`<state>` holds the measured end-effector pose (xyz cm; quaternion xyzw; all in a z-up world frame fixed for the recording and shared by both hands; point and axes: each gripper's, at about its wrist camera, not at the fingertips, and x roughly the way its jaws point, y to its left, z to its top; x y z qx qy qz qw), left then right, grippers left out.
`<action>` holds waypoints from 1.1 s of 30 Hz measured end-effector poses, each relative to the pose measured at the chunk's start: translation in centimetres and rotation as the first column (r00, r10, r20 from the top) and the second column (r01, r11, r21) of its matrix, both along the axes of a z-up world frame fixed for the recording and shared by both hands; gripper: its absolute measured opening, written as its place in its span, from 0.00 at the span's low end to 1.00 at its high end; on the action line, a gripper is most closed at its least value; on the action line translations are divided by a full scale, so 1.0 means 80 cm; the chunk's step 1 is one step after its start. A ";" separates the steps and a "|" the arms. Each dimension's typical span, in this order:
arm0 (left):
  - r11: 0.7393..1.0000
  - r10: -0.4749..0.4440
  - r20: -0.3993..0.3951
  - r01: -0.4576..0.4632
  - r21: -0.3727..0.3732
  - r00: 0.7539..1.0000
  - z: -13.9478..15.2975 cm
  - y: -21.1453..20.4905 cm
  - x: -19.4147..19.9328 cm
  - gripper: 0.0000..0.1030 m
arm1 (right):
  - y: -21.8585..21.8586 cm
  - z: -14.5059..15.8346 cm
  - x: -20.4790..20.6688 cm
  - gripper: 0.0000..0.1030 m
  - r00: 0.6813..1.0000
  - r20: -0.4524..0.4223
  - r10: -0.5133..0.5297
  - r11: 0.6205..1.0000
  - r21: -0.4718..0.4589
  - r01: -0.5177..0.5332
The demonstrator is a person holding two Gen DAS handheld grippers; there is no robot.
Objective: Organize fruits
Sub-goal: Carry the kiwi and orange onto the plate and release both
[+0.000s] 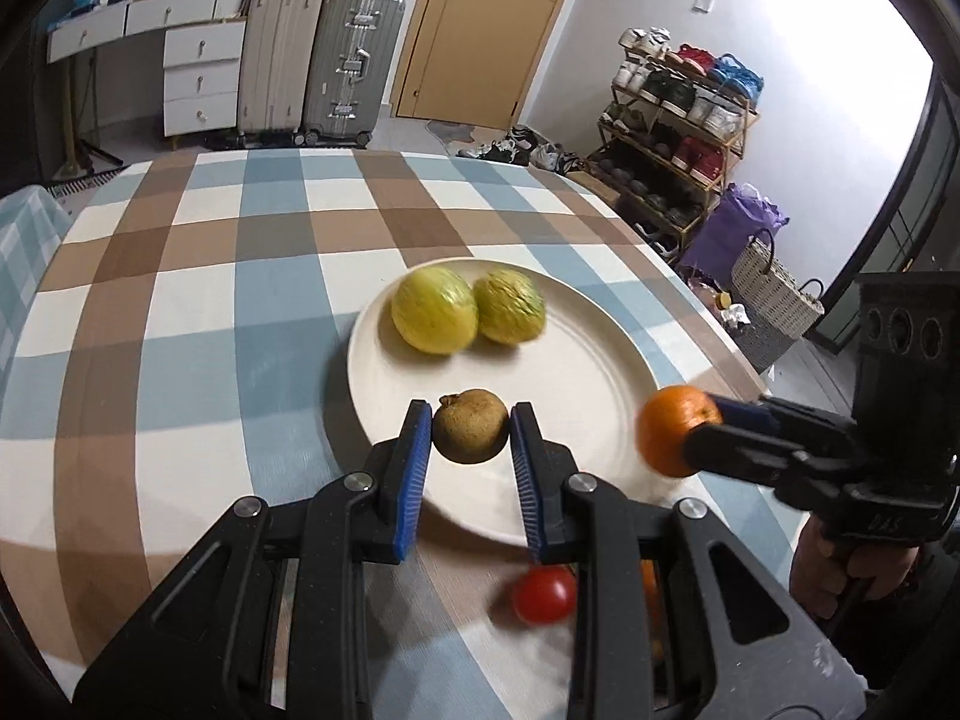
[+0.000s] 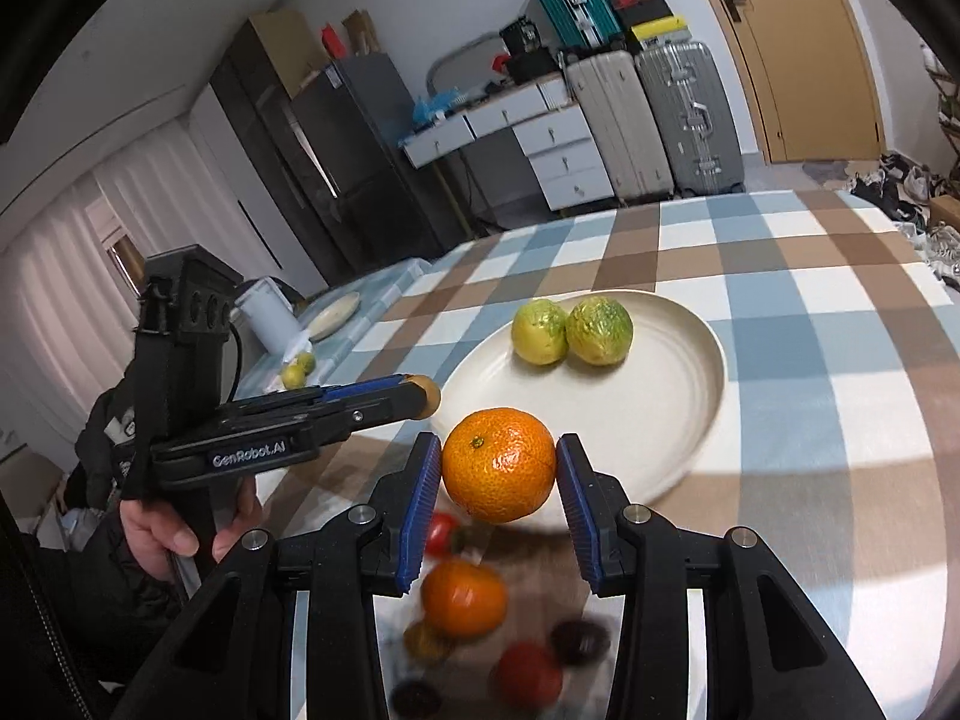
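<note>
My left gripper (image 1: 471, 427) is shut on a small brown fruit (image 1: 470, 426) and holds it above the near edge of a white plate (image 1: 600, 360). Two yellow-green fruits (image 1: 435, 318) (image 1: 511, 307) lie side by side at the plate's far side. My right gripper (image 2: 499, 465) is shut on an orange (image 2: 499, 465), held above the table just short of the plate (image 2: 678, 408). In the left wrist view the orange (image 1: 672, 435) hangs at the plate's right edge. Loose fruits lie below on the table: a red tomato (image 1: 543, 594), another orange (image 2: 463, 597), and dark fruits (image 2: 579, 639).
The table wears a blue, brown and white checked cloth (image 1: 240, 300). A smaller plate (image 2: 333, 315), a white cup (image 2: 267, 315) and small yellow fruits (image 2: 297, 372) sit at the far left end. Suitcases (image 1: 351, 66), drawers and a shoe rack (image 1: 678, 120) stand beyond the table.
</note>
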<state>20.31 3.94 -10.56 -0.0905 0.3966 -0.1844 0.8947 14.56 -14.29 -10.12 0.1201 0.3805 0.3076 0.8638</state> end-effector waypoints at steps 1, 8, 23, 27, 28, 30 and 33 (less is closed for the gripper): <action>1.000 0.003 -0.007 -0.003 -0.010 1.000 -0.002 0.003 0.009 0.23 | 0.005 -0.002 0.011 0.39 1.000 -0.016 0.006 1.000 -0.007 -0.006; 1.000 -0.007 -0.049 0.006 -0.024 0.999 -0.023 0.012 0.064 0.23 | 0.047 -0.017 0.065 0.39 0.995 -0.076 0.072 0.995 -0.064 -0.077; 0.998 -0.049 -0.081 0.044 -0.053 0.996 -0.041 0.008 0.100 0.23 | 0.098 -0.043 0.101 0.39 0.979 -0.161 0.128 0.984 -0.103 -0.146; 0.997 -0.060 -0.080 0.056 -0.053 0.995 -0.039 0.006 0.103 0.24 | 0.108 -0.044 0.104 0.40 0.977 -0.169 0.133 0.983 -0.104 -0.152; 0.997 -0.057 -0.079 0.053 -0.052 0.995 -0.038 0.006 0.103 0.24 | 0.107 -0.044 0.103 0.40 0.976 -0.174 0.132 0.984 -0.099 -0.151; 0.997 -0.052 -0.082 0.047 -0.063 0.995 -0.035 0.008 0.103 0.28 | 0.105 -0.039 0.102 0.50 0.977 -0.168 0.130 0.986 -0.080 -0.145; 0.997 -0.037 -0.073 0.032 -0.076 0.997 -0.028 0.014 0.098 0.37 | 0.098 -0.027 0.096 0.55 0.983 -0.141 0.120 0.988 -0.078 -0.132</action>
